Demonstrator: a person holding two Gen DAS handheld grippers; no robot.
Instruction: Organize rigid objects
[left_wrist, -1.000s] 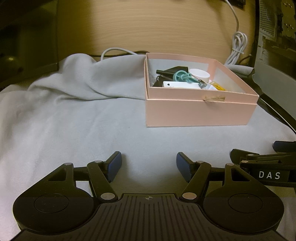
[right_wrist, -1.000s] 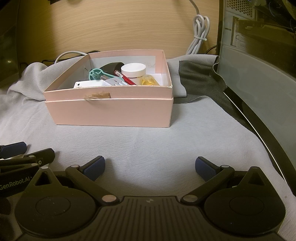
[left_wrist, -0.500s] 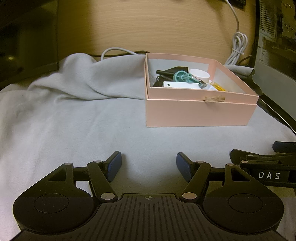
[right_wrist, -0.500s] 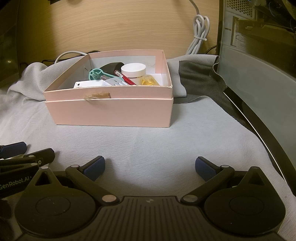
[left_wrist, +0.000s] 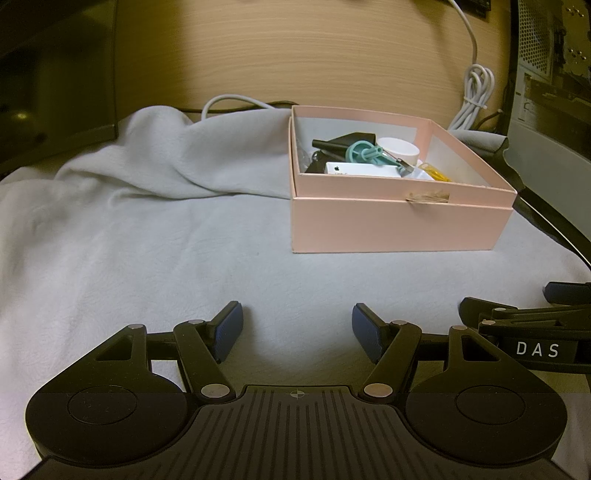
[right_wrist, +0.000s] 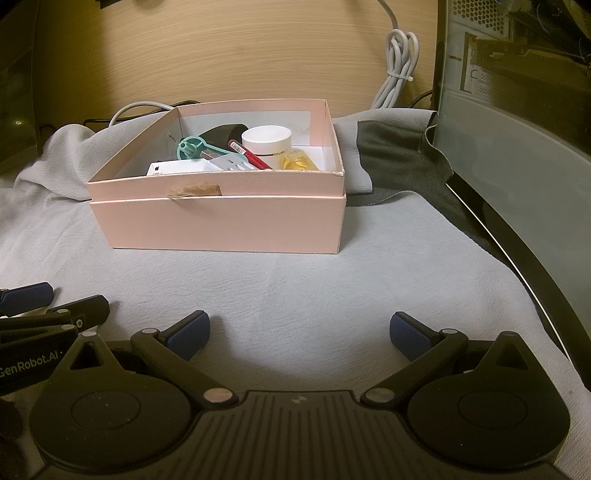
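My left gripper (left_wrist: 297, 328) rested low over the pale grey cloth (left_wrist: 155, 236) on the desk, jaws spread and holding nothing. Ahead, toward the far right of the cloth, stood the open pink cardboard box (right_wrist: 221, 225). Inside it lay a white flat carton (right_wrist: 173, 168), a teal plastic ring piece (right_wrist: 190, 147), a red pen (right_wrist: 248, 155), a white-lidded round jar (right_wrist: 266, 142) and a small amber bottle (right_wrist: 296, 161). My right gripper (right_wrist: 300, 334) waited likewise, jaws released and bare. No loose item showed on the cloth, so I judged the gathering done.

Dim, warm yellowish light — sharp centre, dark corners, fisheye bending at the edges.
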